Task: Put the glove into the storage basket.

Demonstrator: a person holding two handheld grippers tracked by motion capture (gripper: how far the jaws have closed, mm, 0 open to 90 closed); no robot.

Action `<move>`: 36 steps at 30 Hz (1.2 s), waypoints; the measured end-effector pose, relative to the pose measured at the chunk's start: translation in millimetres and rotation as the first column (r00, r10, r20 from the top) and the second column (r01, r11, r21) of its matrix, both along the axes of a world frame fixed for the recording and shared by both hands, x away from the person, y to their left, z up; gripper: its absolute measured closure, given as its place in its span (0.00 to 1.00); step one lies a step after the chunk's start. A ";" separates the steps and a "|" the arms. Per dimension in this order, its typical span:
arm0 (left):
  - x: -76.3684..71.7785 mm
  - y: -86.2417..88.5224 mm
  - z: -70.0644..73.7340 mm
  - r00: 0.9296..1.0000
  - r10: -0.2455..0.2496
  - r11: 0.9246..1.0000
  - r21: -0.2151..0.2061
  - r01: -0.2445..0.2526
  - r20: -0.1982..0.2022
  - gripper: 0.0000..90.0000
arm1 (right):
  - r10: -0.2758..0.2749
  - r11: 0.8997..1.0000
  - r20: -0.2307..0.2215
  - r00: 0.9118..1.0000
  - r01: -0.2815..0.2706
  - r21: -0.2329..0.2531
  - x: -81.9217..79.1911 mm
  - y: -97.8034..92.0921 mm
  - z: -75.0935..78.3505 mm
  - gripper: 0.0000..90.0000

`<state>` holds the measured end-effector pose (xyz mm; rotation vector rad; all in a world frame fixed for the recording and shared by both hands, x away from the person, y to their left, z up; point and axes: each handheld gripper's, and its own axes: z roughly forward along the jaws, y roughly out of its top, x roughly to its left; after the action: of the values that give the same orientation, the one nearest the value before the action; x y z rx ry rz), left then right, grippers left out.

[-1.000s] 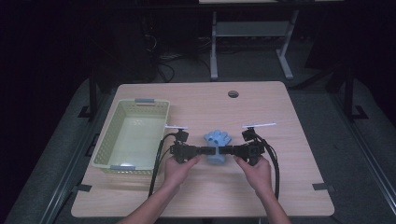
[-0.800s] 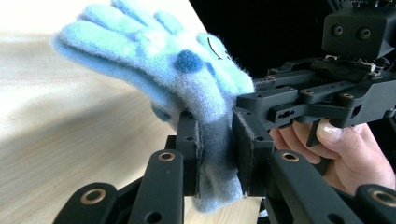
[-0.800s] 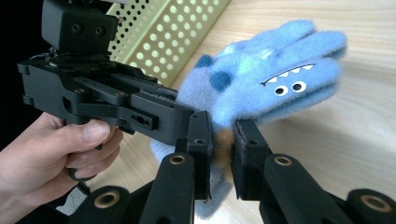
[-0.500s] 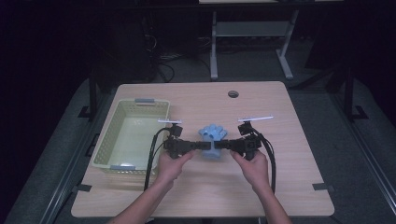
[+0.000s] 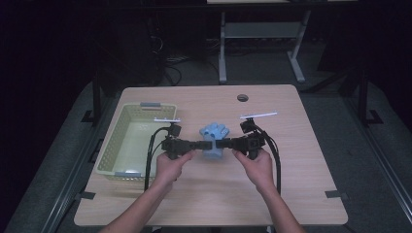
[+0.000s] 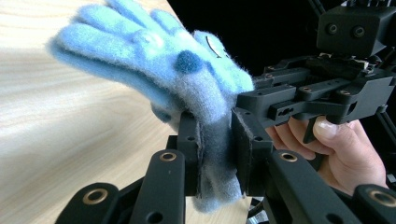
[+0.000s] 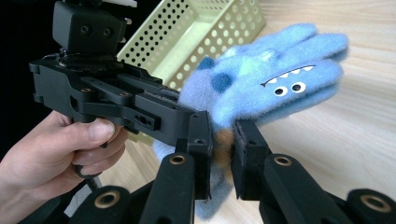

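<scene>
My left gripper (image 6: pixel 215 154) and right gripper (image 7: pixel 222 156) are both clamped on the blue glove (image 5: pixel 214 137), beside the basket (image 5: pixel 112 141).

Over the table (image 5: pixel 301 194), the left gripper (image 5: pixel 203 144) and the right gripper (image 5: pixel 219 143) meet at a blue glove (image 5: pixel 214 136), just beside a basket (image 5: pixel 109 145).

Fuzzy light-blue glove (image 7: pixel 261 84) with dark-blue spots and white monster teeth; pale yellow-green perforated basket (image 5: pixel 127 141); black fingers (image 6: pixel 191 154)
</scene>
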<state>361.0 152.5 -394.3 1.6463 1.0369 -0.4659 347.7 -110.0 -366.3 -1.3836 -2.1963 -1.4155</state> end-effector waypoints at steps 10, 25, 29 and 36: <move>2.5 18.9 7.4 1.000 0.020 1.000 -0.014 -0.020 0.007 0.82 | 0.024 1.000 0.014 1.000 -0.024 0.003 7.9 17.3 9.9 0.88; 5.1 44.2 21.4 0.999 0.034 0.999 -0.010 -0.033 0.029 0.82 | 0.054 0.998 0.037 0.998 -0.055 0.018 16.4 40.2 19.9 0.88; 5.0 51.6 22.7 0.999 0.040 0.999 -0.017 -0.040 0.025 0.82 | 0.060 0.998 0.038 0.997 -0.061 0.022 18.0 47.1 22.4 0.88; 5.0 63.7 23.6 0.998 0.053 0.999 -0.014 -0.052 0.023 0.82 | 0.075 0.997 0.037 0.996 -0.076 0.028 21.3 59.3 21.8 0.87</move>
<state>366.1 216.2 -370.7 1.6049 1.0553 -0.4175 369.0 -50.7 -344.6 -1.2610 -2.2159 -1.4504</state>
